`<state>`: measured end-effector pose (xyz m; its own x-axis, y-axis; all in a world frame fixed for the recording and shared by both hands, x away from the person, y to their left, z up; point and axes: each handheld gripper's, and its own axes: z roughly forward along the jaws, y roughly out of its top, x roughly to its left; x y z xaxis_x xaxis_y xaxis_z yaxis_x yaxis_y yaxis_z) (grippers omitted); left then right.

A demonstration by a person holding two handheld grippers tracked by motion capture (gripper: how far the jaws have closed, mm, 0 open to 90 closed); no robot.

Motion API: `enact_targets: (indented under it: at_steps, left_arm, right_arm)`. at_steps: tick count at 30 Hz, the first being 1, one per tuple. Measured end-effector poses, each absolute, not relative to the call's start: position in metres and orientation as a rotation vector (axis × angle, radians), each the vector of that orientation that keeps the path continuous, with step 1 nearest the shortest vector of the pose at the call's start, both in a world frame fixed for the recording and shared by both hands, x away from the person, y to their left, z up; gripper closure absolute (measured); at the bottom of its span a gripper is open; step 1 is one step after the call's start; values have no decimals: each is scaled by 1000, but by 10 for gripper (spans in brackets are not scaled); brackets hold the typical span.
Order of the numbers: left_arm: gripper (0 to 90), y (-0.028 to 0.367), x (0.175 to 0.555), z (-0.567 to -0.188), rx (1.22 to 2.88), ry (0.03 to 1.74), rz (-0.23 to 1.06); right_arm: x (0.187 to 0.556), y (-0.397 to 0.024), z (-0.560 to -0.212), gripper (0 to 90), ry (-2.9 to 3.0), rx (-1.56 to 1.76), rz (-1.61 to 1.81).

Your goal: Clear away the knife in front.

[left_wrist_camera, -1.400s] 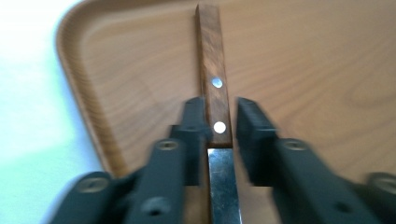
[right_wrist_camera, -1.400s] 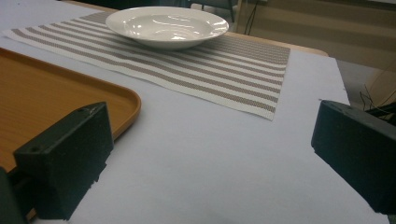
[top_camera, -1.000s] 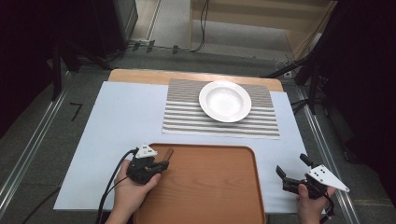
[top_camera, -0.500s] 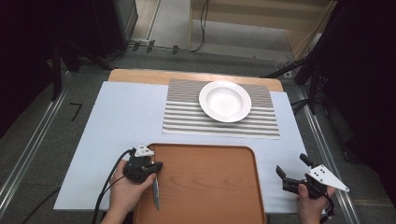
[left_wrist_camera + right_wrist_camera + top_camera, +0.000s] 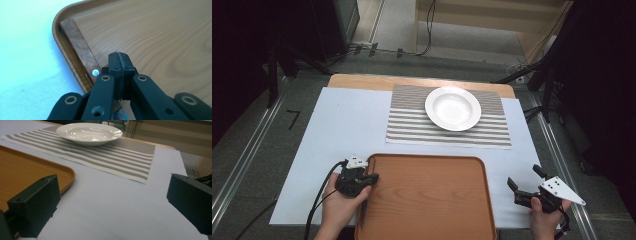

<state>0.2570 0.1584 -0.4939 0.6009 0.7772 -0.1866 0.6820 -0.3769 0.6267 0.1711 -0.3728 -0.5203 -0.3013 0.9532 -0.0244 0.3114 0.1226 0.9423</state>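
A wooden-handled knife (image 5: 77,42) lies inside the brown tray (image 5: 427,158) along its left rim (image 5: 57,27), handle toward the far corner. In the high view its dark blade (image 5: 362,214) runs toward the person. My left gripper (image 5: 373,178) hovers over that rim, just right of the handle. Its jaws (image 5: 119,58) are shut with nothing visible between the pads. Whether it touches the knife I cannot tell. My right gripper (image 5: 523,175) stands open right of the tray, low over the white sheet, nothing between its fingers (image 5: 37,202).
A white deep plate (image 5: 453,108) sits on a striped placemat (image 5: 412,125) at the far middle, also ahead of the right gripper (image 5: 112,202). A white sheet (image 5: 342,125) covers the table. Cables trail from both grippers toward the near edge.
The left gripper has drifted toward the near edge. The knife stuck out ahead of its jaws a second ago and now lies along the tray's left rim. The right gripper has kept still.
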Motion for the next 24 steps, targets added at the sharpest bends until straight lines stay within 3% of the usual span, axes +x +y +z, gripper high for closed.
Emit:
enact_targets:
  at_steps: [7, 9, 11, 15, 24]
  left_arm:
    - [682, 161, 254, -486, 2031, 1039, 166]
    - [574, 162, 253, -482, 1998, 1004, 168]
    - [541, 164, 252, -477, 1960, 977, 180]
    - [352, 163, 250, -471, 1920, 932, 205]
    - [80, 165, 247, -465, 1859, 845, 211]
  right_arm:
    - [171, -373, -520, 0, 1717, 1236, 1194]
    - [171, -373, -520, 0, 1717, 1236, 1194]
    - [171, -373, -520, 0, 1717, 1236, 1194]
    - [171, -373, -520, 0, 1717, 1236, 1194]
    - [171, -373, -520, 0, 1716, 1236, 1193]
